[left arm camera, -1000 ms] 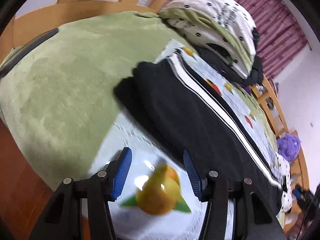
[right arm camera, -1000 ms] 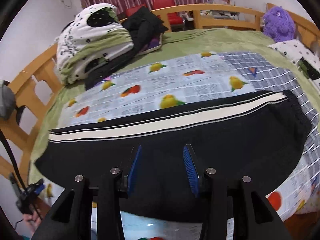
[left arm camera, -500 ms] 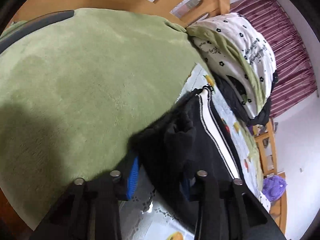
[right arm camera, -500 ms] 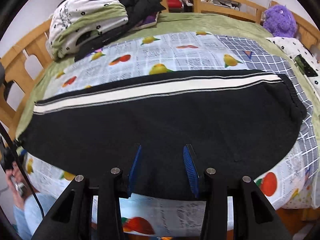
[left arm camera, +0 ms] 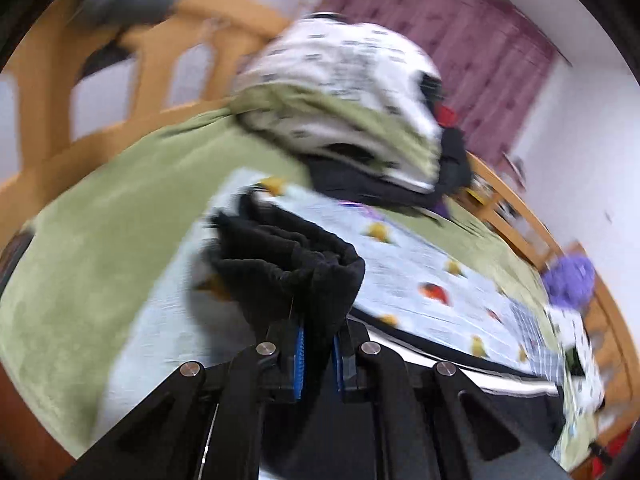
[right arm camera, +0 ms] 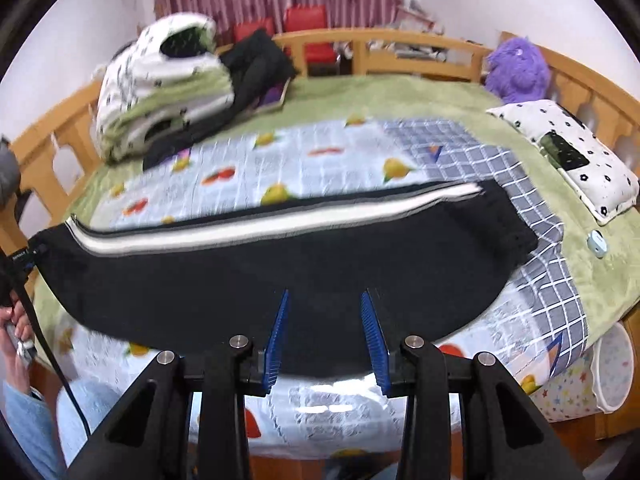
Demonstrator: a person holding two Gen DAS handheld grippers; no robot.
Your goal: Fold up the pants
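Black pants (right arm camera: 280, 268) with a white side stripe (right arm camera: 280, 220) lie lengthwise across the fruit-print sheet (right arm camera: 320, 168). My right gripper (right arm camera: 325, 294) hovers over their near edge around the middle. Its jaws are closing, with the blue pads still apart and no fabric pinched between them. In the blurred left wrist view, my left gripper (left arm camera: 318, 344) is shut on one bunched end of the pants (left arm camera: 288, 264) and holds it up off the sheet (left arm camera: 400, 272). The rest of the pants trails away to the lower right.
A folded spotted quilt (right arm camera: 160, 88) and dark clothes (right arm camera: 256, 68) sit at the bed's far left. A purple plush toy (right arm camera: 516, 72) and a spotted pillow (right arm camera: 560, 152) lie at the right. Wooden rails (right arm camera: 400, 40) ring the bed. A white basket (right arm camera: 612, 372) stands beside it. A person's hand (right arm camera: 16, 328) shows at left.
My left gripper closed on the end of the pants and lifted it off the sheet. My right gripper pulled back a little and its jaws narrowed slightly.
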